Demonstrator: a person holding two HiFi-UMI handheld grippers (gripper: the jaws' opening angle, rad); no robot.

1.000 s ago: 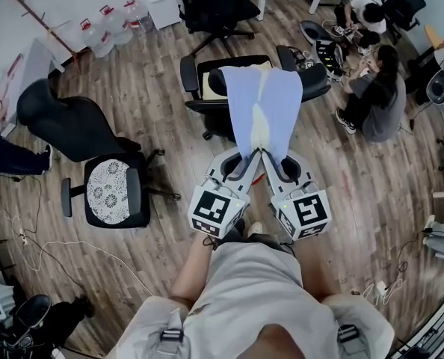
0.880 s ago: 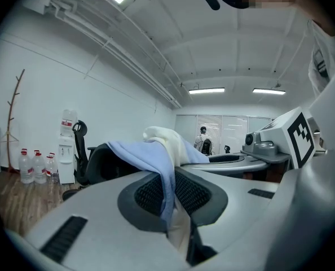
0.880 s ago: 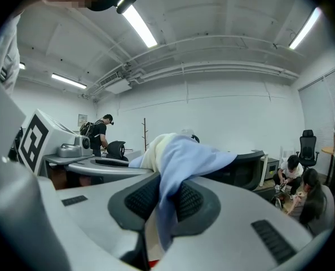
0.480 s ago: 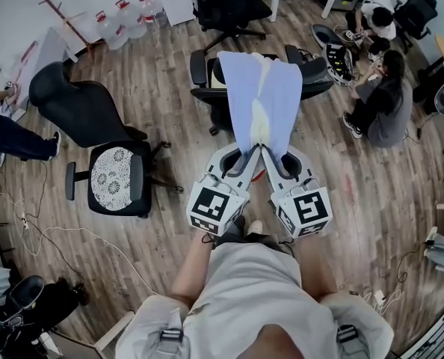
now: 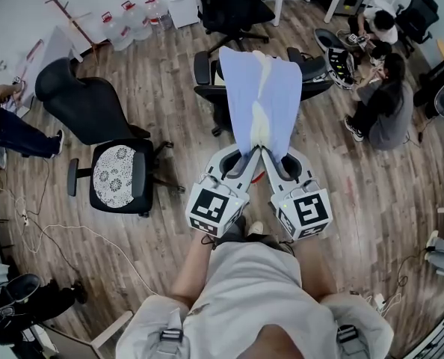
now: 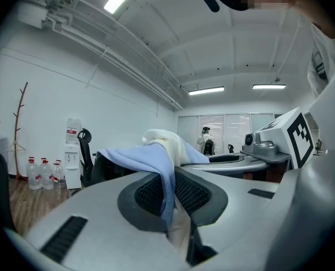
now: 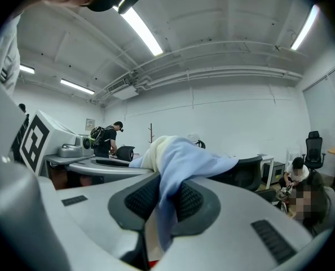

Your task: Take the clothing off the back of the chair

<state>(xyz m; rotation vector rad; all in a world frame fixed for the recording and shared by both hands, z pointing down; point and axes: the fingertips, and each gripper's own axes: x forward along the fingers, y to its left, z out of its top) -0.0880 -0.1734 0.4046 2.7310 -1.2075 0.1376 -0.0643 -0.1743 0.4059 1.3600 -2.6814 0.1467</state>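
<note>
Now: left hand-held gripper, right hand-held gripper both clamped on one blue garment over one chair.

A black office chair with a floral seat cushion stands on the wood-plank floor. Beyond that chair, against the white wall, several big water jugs sit in a cluster. Beyond it and further right stands a second black office chair. To its left, a standing person's dark trouser leg shows. A white cable trails over the boards just in front of it. Well to its right, a person in grey sits on the floor.
</note>
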